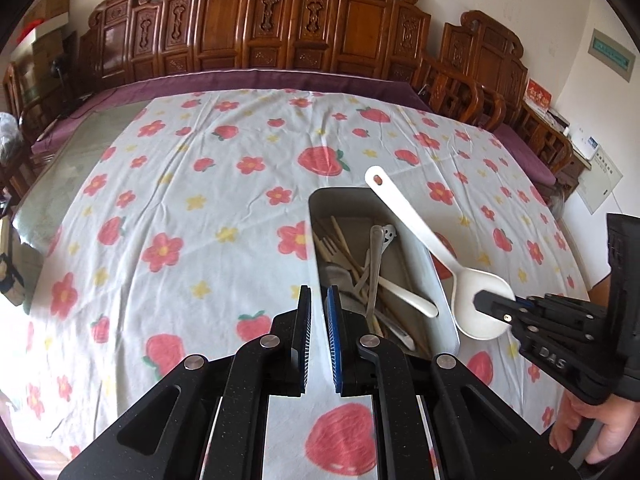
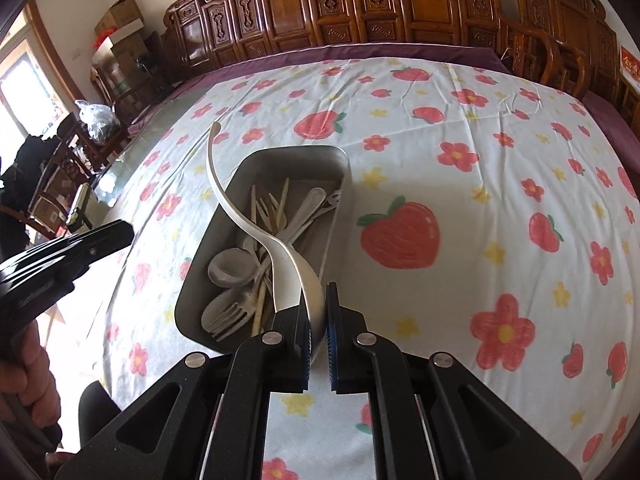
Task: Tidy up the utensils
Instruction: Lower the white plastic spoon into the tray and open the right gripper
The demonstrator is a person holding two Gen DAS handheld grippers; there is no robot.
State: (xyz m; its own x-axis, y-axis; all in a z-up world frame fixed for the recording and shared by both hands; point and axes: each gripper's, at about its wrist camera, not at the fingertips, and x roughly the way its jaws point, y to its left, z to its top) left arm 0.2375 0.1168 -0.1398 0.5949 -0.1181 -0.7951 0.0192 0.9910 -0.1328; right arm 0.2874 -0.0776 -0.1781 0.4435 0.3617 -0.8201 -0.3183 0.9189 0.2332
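A grey rectangular bin (image 1: 442, 292) (image 2: 192, 280) lies on the flowered tablecloth and holds several utensils (image 1: 372, 276) (image 2: 256, 248): forks, spoons and chopsticks. My right gripper (image 2: 318, 316) (image 1: 486, 302) is shut on the bowl of a large white ladle (image 1: 424, 232) (image 2: 298, 276), held above the bin's right side with its handle pointing away and up. My left gripper (image 1: 319, 312) is nearly closed and empty, at the bin's near left edge; it also shows at the left of the right wrist view (image 2: 120, 232).
The table (image 1: 192, 200) is covered by a white cloth with strawberries and flowers. Carved wooden chairs (image 1: 280, 28) line the far edge. Boxes (image 2: 120, 20) and a bagged item stand at the far left.
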